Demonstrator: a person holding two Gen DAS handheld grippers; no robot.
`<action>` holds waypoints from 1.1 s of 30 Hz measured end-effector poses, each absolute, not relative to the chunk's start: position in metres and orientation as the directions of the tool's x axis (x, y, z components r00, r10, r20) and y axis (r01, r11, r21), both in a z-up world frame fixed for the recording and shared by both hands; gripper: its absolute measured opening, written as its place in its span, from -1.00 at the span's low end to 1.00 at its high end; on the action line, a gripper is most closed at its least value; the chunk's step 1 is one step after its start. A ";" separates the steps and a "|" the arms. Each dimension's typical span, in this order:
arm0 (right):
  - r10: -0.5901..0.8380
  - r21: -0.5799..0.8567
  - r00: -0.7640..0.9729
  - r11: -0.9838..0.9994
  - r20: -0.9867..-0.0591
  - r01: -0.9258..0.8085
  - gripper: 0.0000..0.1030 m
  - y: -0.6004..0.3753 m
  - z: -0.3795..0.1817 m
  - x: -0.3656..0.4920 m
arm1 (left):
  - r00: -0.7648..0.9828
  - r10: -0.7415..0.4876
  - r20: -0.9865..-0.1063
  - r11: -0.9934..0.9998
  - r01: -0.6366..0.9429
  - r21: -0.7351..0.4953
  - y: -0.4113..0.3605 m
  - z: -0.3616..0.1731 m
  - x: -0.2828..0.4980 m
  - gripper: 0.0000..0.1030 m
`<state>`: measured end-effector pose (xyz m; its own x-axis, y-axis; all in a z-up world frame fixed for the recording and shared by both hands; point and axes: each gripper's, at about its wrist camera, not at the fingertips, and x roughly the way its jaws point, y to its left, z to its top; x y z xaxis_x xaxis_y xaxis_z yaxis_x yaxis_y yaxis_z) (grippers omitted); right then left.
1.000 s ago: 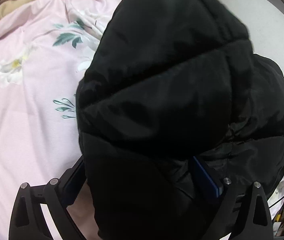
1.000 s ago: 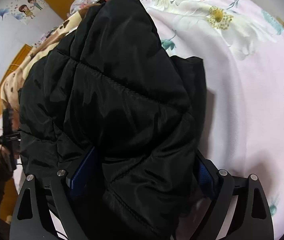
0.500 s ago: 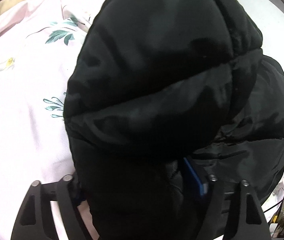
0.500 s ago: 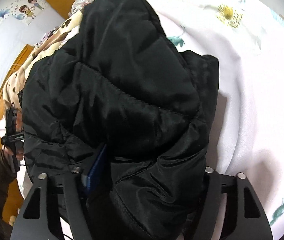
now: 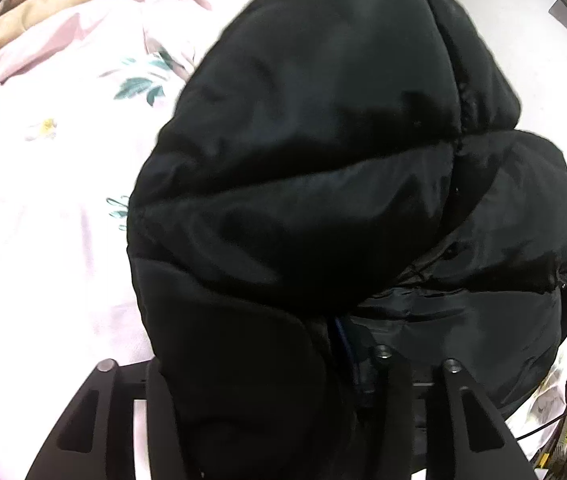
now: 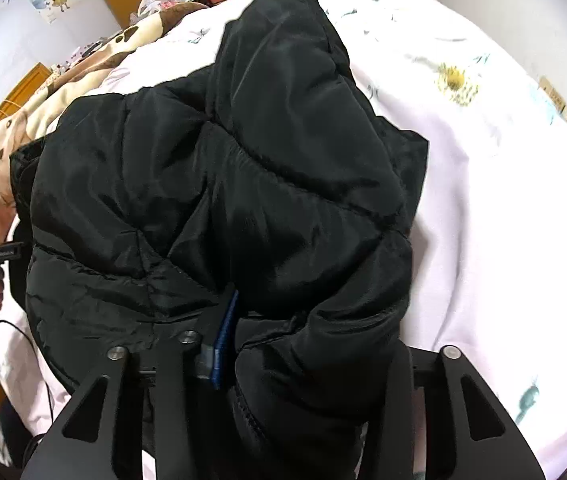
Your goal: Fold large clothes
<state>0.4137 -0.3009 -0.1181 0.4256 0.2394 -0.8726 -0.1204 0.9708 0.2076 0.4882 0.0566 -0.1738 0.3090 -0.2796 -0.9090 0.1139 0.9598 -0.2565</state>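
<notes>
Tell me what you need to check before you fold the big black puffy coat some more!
1. Left gripper has coat between its fingers: ok. Its jaws have just been closing on a thick fold of the black coat.
2. Right gripper has coat between its fingers: ok. Its jaws have just been closing on a padded fold too.
3. Grip firm enough to lift: cannot tell; the fabric hides the pads.
4. Bedspread not pinched along with the coat: cannot tell.
5. Room on the pink flowered bedspread to lay the fold: ok; bare sheet shows beside the coat.
6. Coat lying flat: not ok; it is bunched and puffy.
</notes>
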 end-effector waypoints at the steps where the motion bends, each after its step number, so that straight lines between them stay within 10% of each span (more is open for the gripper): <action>1: 0.232 0.200 0.432 0.973 -0.871 -0.120 -0.26 -0.304 -0.118 0.405 | 0.316 -0.281 -0.906 0.960 0.108 -0.260 0.059 -0.171 0.486 -0.20; 33: 0.402 0.272 0.621 0.915 -0.673 -0.298 -0.64 -0.218 -0.010 0.343 | 0.570 -0.297 -0.766 0.937 0.020 -0.348 0.215 -0.039 0.404 -0.81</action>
